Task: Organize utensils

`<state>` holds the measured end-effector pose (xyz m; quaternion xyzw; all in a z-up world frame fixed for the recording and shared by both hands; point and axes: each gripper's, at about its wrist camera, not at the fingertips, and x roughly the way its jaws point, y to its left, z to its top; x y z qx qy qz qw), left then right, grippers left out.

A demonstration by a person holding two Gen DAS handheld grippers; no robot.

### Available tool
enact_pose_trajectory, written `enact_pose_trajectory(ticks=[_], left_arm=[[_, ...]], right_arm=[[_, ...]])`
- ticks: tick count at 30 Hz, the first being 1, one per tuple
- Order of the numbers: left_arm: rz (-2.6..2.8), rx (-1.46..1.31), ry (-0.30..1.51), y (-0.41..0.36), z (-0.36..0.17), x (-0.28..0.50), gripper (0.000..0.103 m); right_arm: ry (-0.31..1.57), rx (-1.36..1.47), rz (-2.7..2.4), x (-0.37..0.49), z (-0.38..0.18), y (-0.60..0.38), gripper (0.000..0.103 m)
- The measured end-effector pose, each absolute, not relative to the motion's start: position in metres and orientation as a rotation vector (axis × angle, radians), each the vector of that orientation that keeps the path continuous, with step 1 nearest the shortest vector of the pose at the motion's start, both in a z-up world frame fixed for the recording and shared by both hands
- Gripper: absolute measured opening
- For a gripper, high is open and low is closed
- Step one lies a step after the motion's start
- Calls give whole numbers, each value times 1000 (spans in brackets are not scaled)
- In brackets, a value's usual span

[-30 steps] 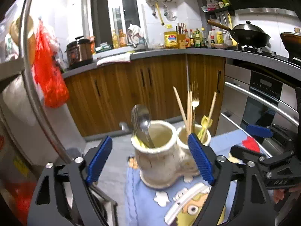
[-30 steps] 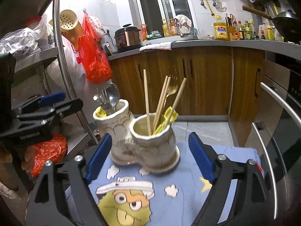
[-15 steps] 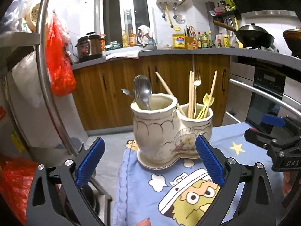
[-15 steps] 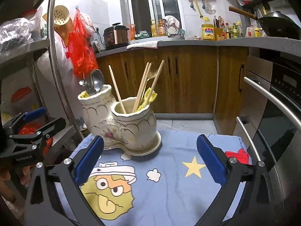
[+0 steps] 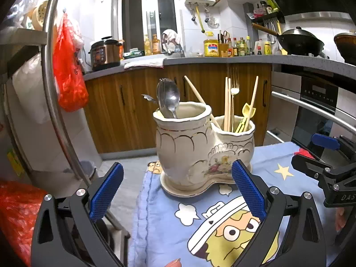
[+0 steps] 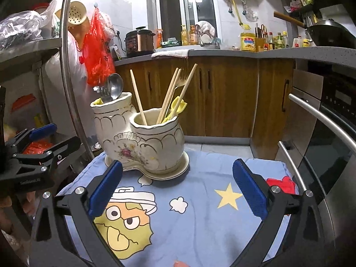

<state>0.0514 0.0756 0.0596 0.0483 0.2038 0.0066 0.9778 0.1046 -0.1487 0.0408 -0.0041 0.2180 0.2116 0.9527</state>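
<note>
- Two-cup ceramic holder [image 5: 203, 149] stands on blue cartoon cloth [image 6: 200, 204], near its far-left corner.
- Left gripper [image 5: 176, 191] wide open, empty; its right pad [image 5: 248, 191] overlaps holder's base in view, contact unclear.
- Right gripper [image 6: 176, 189] wide open, empty, well short of holder.
- Left view only: fork [image 5: 233, 89] tines clear among chopsticks [image 5: 227, 102]; right view shows fork partly hidden.
- Spoons [image 5: 168, 98] in taller cup; handles hidden inside.
- Yellow utensil [image 6: 178, 108] type unclear.
- Cloth bare in front of holder; steel rack post [image 6: 73, 89] close on left, oven handle [image 6: 320, 115] right.
</note>
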Motion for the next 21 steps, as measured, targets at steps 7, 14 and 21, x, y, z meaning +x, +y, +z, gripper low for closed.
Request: enact_pose_trajectory(ticks=[7, 14, 21], left_arm=[[9, 99, 409, 73, 58, 49, 97], [0, 100, 412, 68, 57, 49, 97], [-2, 100, 411, 66, 57, 48, 97]], right_arm=[[440, 2, 428, 104, 41, -149, 98], [441, 3, 425, 104, 41, -150, 98], [435, 2, 418, 104, 43, -148, 98]])
